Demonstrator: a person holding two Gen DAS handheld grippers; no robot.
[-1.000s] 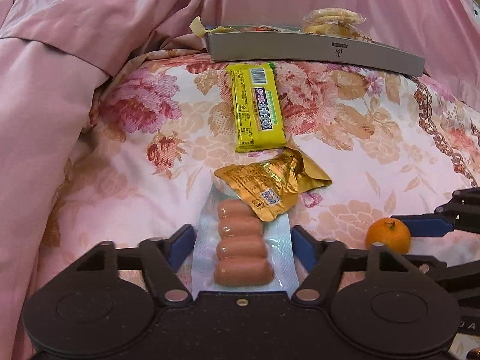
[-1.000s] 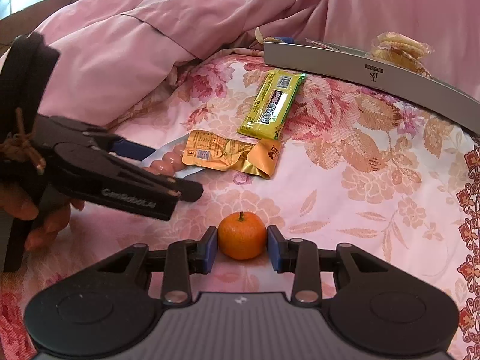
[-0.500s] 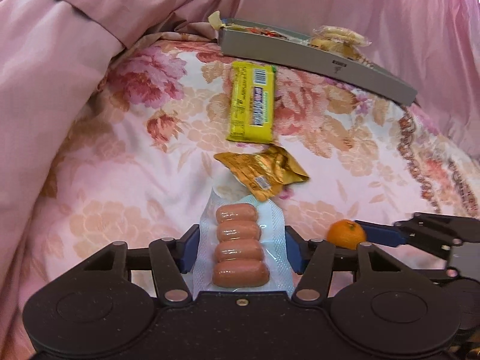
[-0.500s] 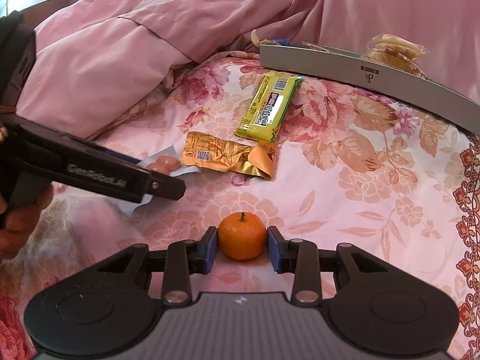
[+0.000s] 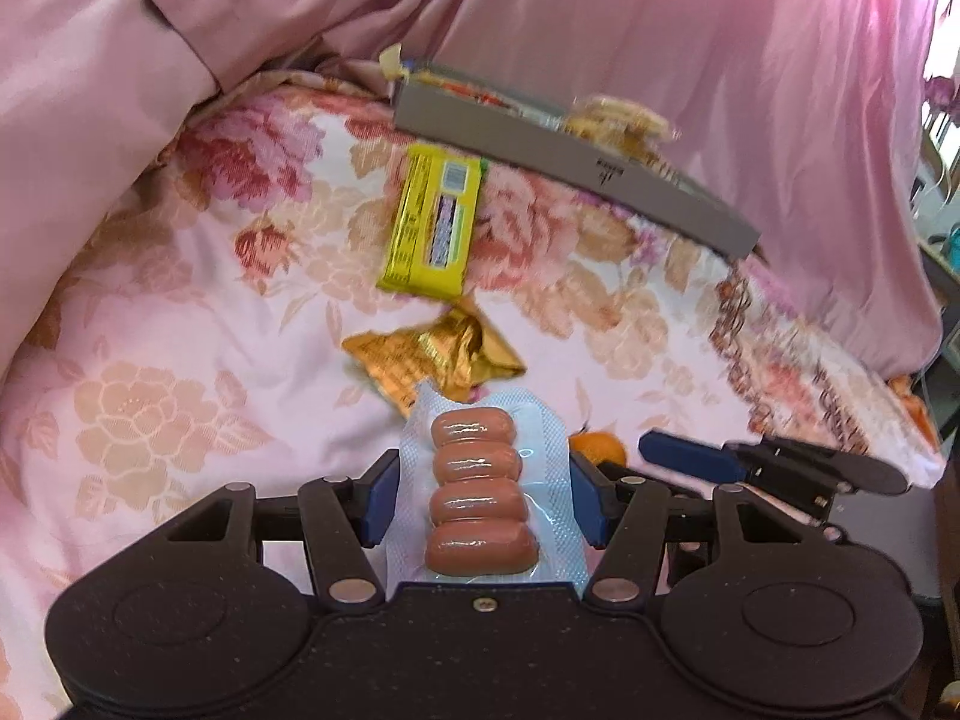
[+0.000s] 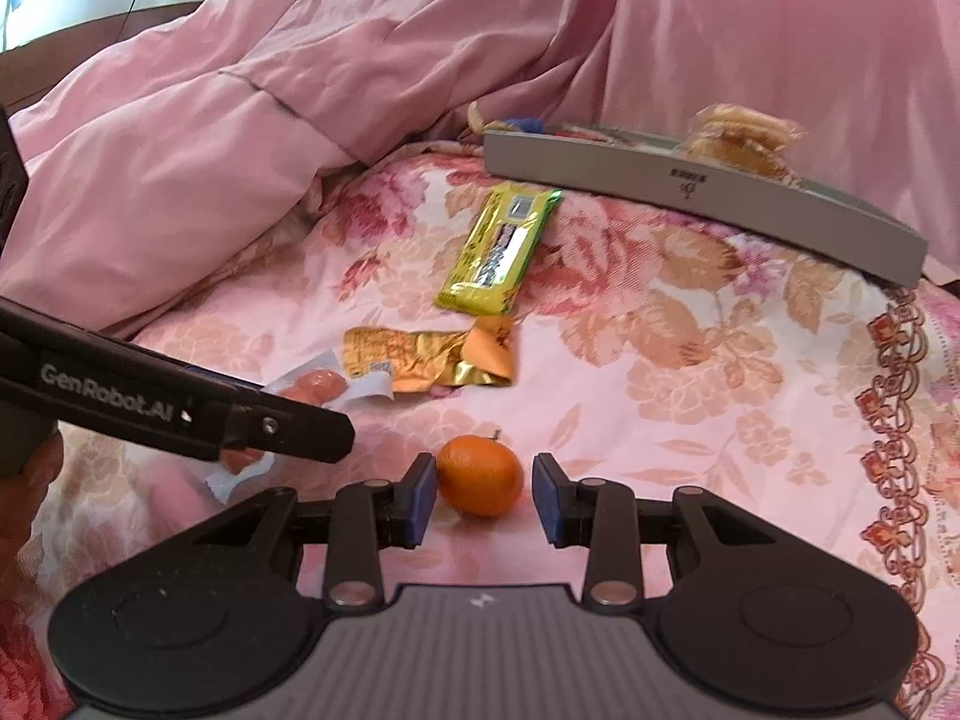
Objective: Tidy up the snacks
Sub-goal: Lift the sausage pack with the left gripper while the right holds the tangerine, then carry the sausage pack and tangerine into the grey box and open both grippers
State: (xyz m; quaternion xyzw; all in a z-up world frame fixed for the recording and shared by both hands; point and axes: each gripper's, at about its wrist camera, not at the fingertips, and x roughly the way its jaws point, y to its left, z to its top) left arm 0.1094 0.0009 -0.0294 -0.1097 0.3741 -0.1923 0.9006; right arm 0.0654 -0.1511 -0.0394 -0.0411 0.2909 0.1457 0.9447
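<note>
A clear pack of several small sausages (image 5: 480,498) is pinched by its side edges in my left gripper (image 5: 483,480), which is shut on it and holds it just off the floral bedcover. The pack's far end (image 6: 318,384) shows in the right wrist view behind that gripper's finger (image 6: 288,426). A small orange (image 6: 480,474) lies on the cover between the fingers of my right gripper (image 6: 483,480). It leans on the left pad, and a narrow gap shows at the right pad. The orange (image 5: 600,447) also peeks out beside the pack.
A yellow snack bar (image 6: 498,246) and a crumpled gold pouch (image 6: 426,360) lie ahead on the floral bedcover (image 6: 690,360). Behind them sits a grey tray (image 6: 660,180) holding wrapped cookies (image 6: 738,132) and other packets. A pink duvet (image 6: 210,138) is heaped at the left and back.
My left gripper has closed onto the sausage pack, lifted it and rolled. The orange has tipped over toward the right gripper's left pad, leaving a gap at the right pad.
</note>
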